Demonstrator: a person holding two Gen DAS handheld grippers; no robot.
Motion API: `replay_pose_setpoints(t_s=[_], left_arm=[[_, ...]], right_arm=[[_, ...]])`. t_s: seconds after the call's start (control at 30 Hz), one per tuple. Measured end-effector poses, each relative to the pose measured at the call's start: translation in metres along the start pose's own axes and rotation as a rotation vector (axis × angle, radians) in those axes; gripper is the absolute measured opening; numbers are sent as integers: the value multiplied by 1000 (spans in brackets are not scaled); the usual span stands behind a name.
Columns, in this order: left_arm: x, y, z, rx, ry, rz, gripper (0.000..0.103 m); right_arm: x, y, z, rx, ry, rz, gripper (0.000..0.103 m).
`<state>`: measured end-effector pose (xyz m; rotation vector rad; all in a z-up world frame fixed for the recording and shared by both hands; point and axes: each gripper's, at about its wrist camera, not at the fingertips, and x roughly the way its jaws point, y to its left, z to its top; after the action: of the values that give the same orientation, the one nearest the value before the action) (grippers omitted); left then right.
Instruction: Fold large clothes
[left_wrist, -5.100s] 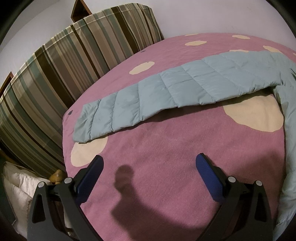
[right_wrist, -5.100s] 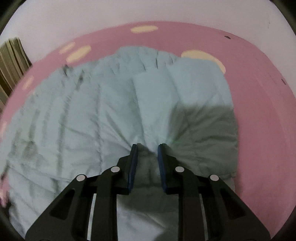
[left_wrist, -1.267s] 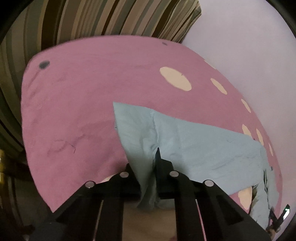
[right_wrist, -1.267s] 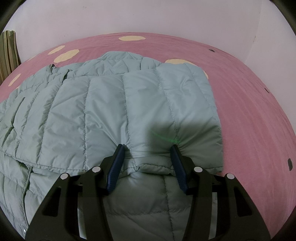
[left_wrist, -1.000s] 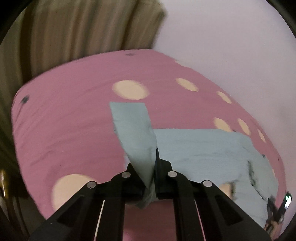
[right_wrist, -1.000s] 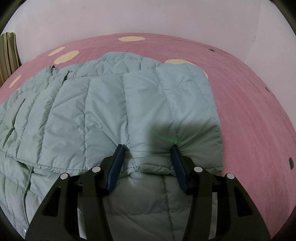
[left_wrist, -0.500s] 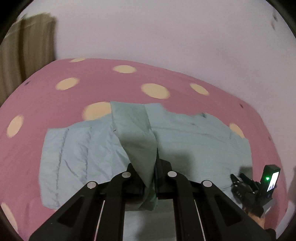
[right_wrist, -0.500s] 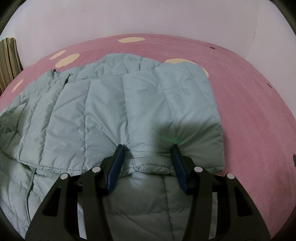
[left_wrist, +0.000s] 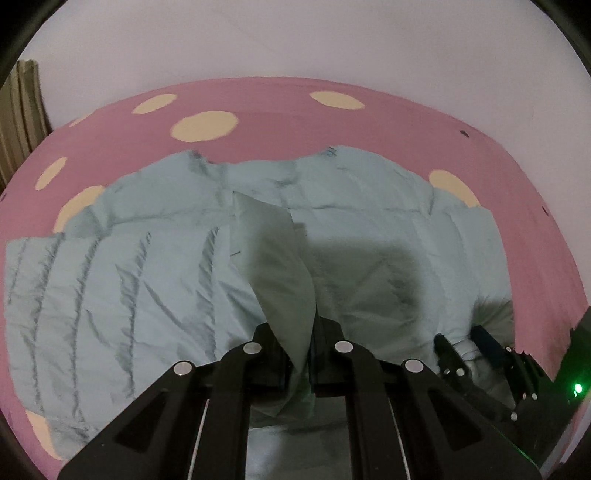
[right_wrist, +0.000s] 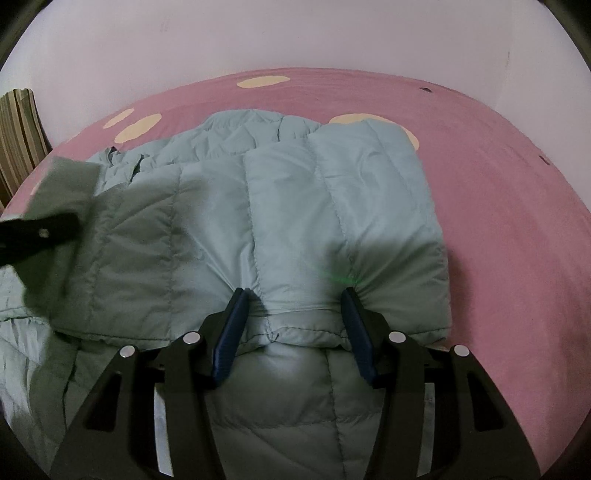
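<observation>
1. Since the earlier frame, the left gripper (left_wrist: 312, 332) has swung the sleeve (left_wrist: 273, 258) from the open bedspread to above the jacket's body.
2. The left gripper is clenched on the sleeve cuff.
3. The right gripper (right_wrist: 295, 328) stands spread wide, its fingers (right_wrist: 231, 325) resting against the folded sleeve edge, grasping nothing.
4. The pale-green quilted jacket (right_wrist: 295, 206) lies spread on the pink spotted bedspread (right_wrist: 517, 206).

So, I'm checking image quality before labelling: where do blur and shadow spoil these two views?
Left wrist view: the pale blue quilted jacket is motion-smeared and a dark shadow crosses its middle. Right wrist view: seams are sharp, though the left gripper is blurred and shadow covers the jacket's left side.
</observation>
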<state>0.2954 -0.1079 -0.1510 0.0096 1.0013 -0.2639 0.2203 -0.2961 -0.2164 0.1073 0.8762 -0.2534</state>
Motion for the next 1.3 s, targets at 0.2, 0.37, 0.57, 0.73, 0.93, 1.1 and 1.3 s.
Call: replay_pose_setpoints(t_s=[0.2, 0.37, 0.57, 0.73, 0.93, 1.1, 1.3], left_arm=[[3, -29, 1, 60, -11, -8, 16], [-29, -30, -2, 102, -75, 11, 60], [-92, 17, -11, 84, -210, 110, 71], [-115, 83, -27, 18, -250, 281, 71], [-118, 154, -48, -82, -228, 397, 71], [-113, 188, -60, -153, -207, 406, 71], [-105, 200, -69, -169, -190, 398, 71]], right_arm=[[0, -1, 0, 9, -1, 10, 53], [0, -1, 0, 7, -1, 8, 53], [-1, 1, 1, -4, 0, -5, 53], [-18, 0, 5, 12, 3, 2, 53], [-55, 19, 18, 27, -45, 87, 53], [-46, 48, 35, 38, -26, 192, 54], [-11, 83, 42, 30, 69, 251, 58]])
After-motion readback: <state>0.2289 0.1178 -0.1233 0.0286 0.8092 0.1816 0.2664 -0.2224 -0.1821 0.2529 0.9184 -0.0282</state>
